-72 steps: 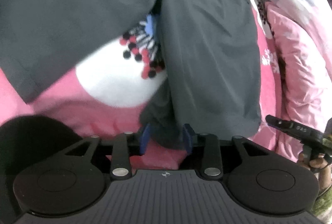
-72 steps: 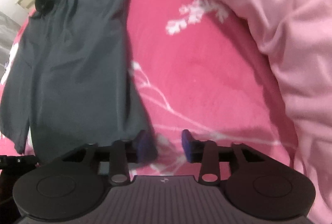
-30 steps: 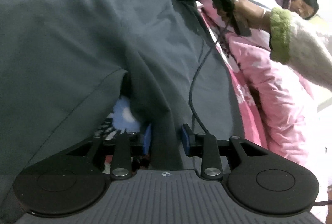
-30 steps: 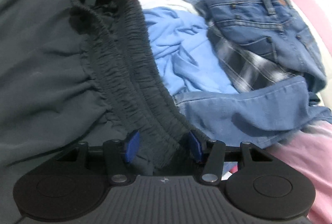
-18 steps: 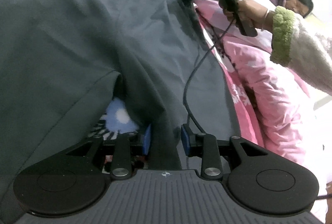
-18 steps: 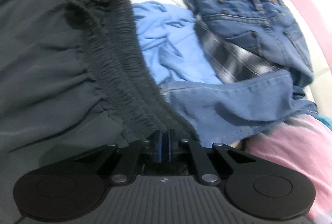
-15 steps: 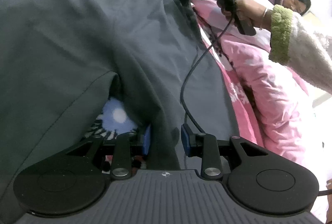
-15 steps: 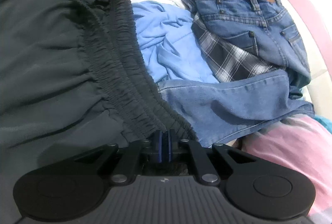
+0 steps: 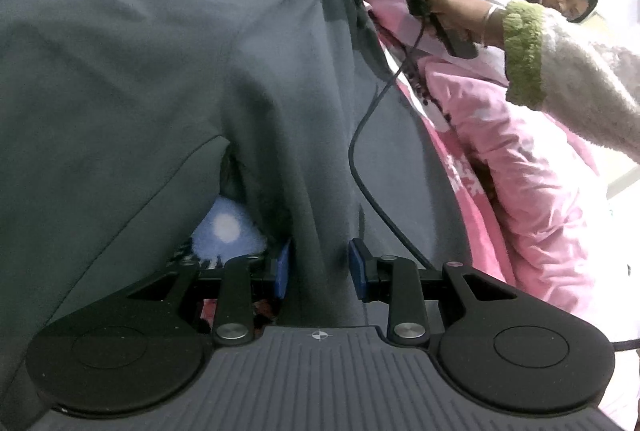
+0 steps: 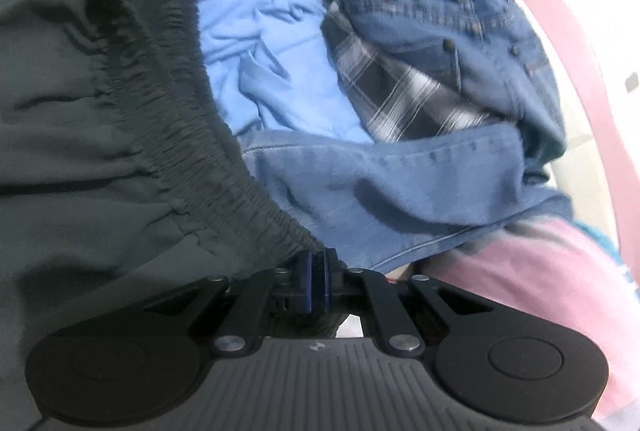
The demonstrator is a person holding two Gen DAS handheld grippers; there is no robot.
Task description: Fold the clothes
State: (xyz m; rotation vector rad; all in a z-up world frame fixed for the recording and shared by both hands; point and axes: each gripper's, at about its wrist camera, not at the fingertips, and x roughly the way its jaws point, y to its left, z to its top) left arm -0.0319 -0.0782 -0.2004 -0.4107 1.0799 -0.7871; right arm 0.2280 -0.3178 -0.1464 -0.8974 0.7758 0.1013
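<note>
Dark grey elastic-waisted trousers (image 9: 160, 71) lie unfolded, hem bunched between the left gripper (image 9: 320, 267), waistband pinched by the right gripper (image 10: 316, 285); folding barely begun.

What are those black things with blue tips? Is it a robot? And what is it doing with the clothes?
No robot: a person holds a pincher tool in each hand, and each tool has a camera looking along its two blue fingers. One picture is from the left gripper, the other from the right gripper. Both pinch the same dark grey trousers lying on a pink bed cover: the left at a fold of the leg, the right shut on the stretchy waistband. Behind lie jeans, a light blue garment and a checked one, unfolded.
</note>
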